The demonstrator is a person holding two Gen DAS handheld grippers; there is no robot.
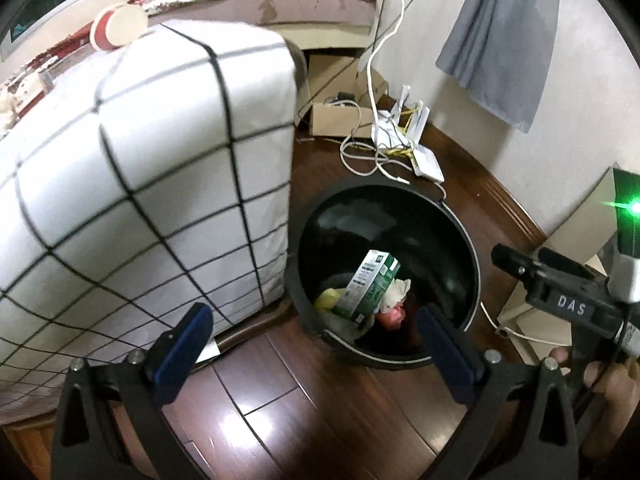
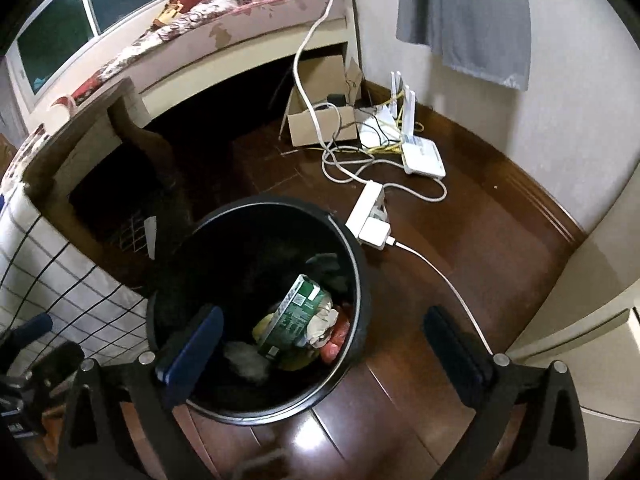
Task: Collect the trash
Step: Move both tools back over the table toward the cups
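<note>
Cup, likely light and crushable, is best pinched gently at its rim; both grippers are held apart, empty, above the bin.

— How is the left gripper set?

— Tilted down, its blue-padded fingers spread wide, nothing between them.

— And the right gripper?

— The same: angled downward, jaws wide apart and empty. From the left camera its black body shows at the right edge, with the person's hand wrapped on the handle below it.

— Are they close?

— Side by side, not touching.
</note>
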